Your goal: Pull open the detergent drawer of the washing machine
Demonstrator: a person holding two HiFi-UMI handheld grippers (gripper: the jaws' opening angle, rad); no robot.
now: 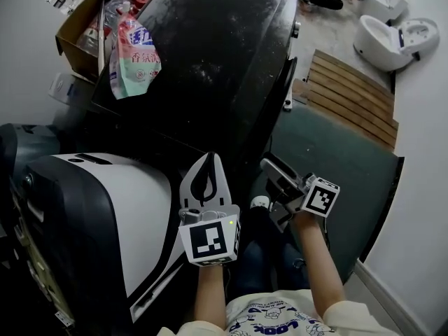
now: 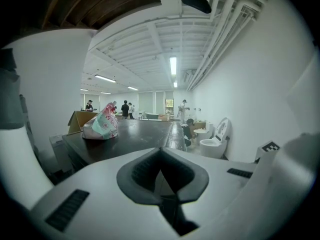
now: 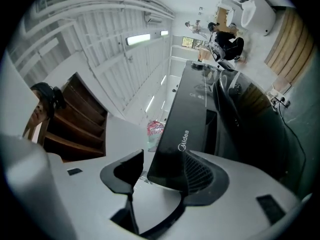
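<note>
The black washing machine (image 1: pixel 210 54) fills the middle of the head view, its front facing right. My right gripper (image 1: pixel 271 168) is at the machine's upper front corner, rolled on its side. In the right gripper view its jaws (image 3: pixel 161 165) stand open, and the corner of a glossy black front panel (image 3: pixel 182 134) with a logo shows between the pads. I cannot tell whether a pad touches it. My left gripper (image 1: pixel 208 161) hovers beside the machine's near edge. Its tips (image 2: pixel 161 153) meet with nothing between them.
A pink detergent bag (image 1: pixel 136 54) lies on the machine's top next to a cardboard box (image 1: pixel 84 19). A white appliance (image 1: pixel 105 208) stands at the left. At the right are a wooden slat board (image 1: pixel 357 96), white toilets (image 1: pixel 388 37) and a green mat (image 1: pixel 336 159).
</note>
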